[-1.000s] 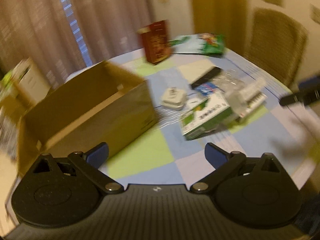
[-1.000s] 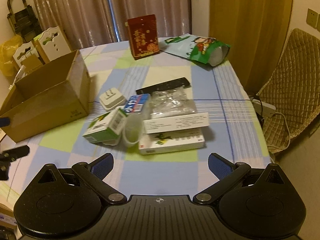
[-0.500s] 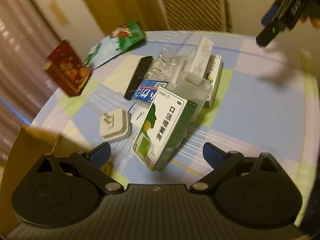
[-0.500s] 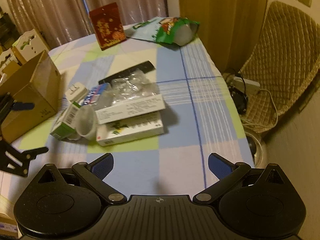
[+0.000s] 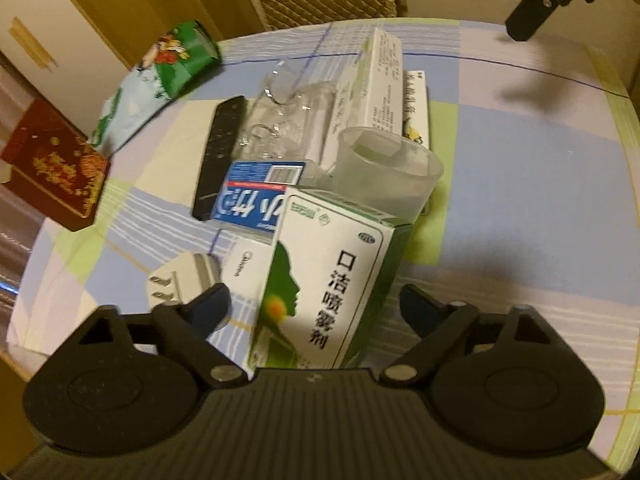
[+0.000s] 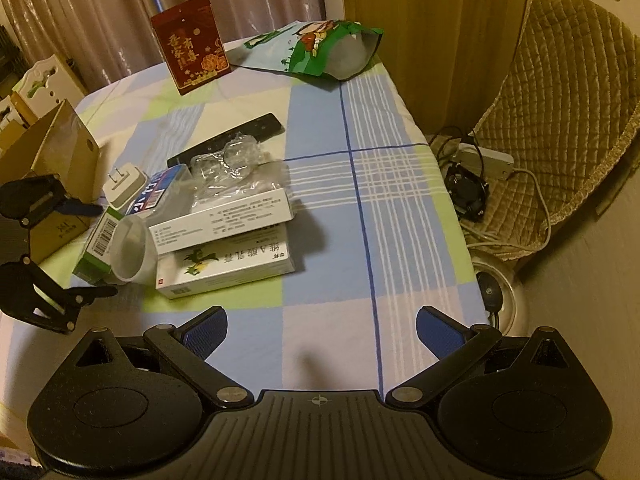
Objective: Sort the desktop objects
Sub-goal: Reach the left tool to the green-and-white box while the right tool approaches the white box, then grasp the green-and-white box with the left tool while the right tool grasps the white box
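My left claw [image 5: 316, 304] points down over the clutter and its jaws are closing, with the green-and-white cardboard spray box [image 5: 332, 276] standing between the blue pads; neither pad presses on it, a gap shows on both sides. That box lies tilted against a frosted translucent plastic cup [image 5: 390, 172] on its side. Just beside the left pad sits a white square plug adapter [image 5: 180, 280], and behind the box lies a blue-and-white small packet [image 5: 256, 196], then a slim black remote control [image 5: 218, 160] and a crumpled clear plastic blister tray [image 5: 284, 120]. Two long white medicine boxes [image 5: 384, 88] are stacked past the cup, the upper one askew.

My right claw [image 6: 320, 328] is spread wide over bare checked tablecloth [image 6: 400, 240], nothing between its pads, well apart from the pile. From that side I see my left claw [image 6: 86, 250] straddling the green box [image 6: 96, 248] at the pile's left edge, next to an open brown cardboard carton [image 6: 56, 160]. At the far end of the table stand a dark red printed gift box [image 6: 190, 54] and a green snack bag [image 6: 332, 46] lying flat
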### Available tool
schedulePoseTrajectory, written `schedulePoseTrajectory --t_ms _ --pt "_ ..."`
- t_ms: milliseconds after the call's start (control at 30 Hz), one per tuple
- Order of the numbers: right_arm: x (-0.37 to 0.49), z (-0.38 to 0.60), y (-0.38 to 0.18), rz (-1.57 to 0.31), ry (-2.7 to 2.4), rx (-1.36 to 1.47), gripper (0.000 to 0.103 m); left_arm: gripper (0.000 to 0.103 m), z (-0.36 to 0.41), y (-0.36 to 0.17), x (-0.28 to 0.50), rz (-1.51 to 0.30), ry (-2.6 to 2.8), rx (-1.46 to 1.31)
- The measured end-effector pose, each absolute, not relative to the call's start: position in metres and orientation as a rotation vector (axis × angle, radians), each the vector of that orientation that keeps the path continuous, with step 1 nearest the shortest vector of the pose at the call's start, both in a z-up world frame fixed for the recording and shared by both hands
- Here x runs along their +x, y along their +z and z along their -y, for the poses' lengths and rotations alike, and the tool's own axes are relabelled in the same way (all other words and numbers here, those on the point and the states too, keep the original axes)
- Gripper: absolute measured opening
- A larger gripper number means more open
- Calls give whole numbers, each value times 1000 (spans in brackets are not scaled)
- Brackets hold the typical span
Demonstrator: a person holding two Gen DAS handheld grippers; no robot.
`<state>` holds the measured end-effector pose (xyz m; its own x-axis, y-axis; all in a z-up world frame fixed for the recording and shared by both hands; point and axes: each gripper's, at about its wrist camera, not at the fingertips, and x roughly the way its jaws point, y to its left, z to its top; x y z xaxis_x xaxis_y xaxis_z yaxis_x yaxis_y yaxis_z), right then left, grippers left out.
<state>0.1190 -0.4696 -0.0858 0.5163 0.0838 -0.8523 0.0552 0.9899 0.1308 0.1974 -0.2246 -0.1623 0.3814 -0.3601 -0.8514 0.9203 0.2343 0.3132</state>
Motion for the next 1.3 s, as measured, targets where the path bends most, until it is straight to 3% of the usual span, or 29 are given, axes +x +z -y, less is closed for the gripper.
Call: schedulePoseTrajectory --t_ms 33,100,267,600,633,667,700,833,867,933,1133,1300 --pt "121 470 -87 -1029 24 141 103 69 226 -164 198 -731 -997 950" --pt "125 468 -87 -1014 51 102 103 65 227 -166 198 -731 -997 965" --pt "136 453 -86 -934 188 -76 103 61 225 -161 193 -710 -963 983" --pt "147 407 -106 -673 583 -697 102 59 209 -131 180 -762 -821 861" --pt "149 405 -112 -656 618 -742 93 59 208 -129 180 -771 -809 839" --pt "151 403 -118 -653 664 -804 72 59 206 -128 179 -779 -797 817" --pt "154 401 -125 -656 678 -865 67 59 205 -127 179 -787 -783 796" --pt "156 399 -147 -624 770 -1042 67 59 200 -126 177 -809 -729 742" --pt "156 400 -151 -619 790 -1066 58 59 199 -126 176 -814 -718 730" --pt "158 397 -158 -622 814 -1121 30 59 197 -125 175 -822 -699 709" --pt "157 396 -153 -600 823 -1113 23 59 189 -117 172 -841 -627 621" --pt "168 398 -114 -734 773 -829 23 59 177 -101 169 -851 -571 503"
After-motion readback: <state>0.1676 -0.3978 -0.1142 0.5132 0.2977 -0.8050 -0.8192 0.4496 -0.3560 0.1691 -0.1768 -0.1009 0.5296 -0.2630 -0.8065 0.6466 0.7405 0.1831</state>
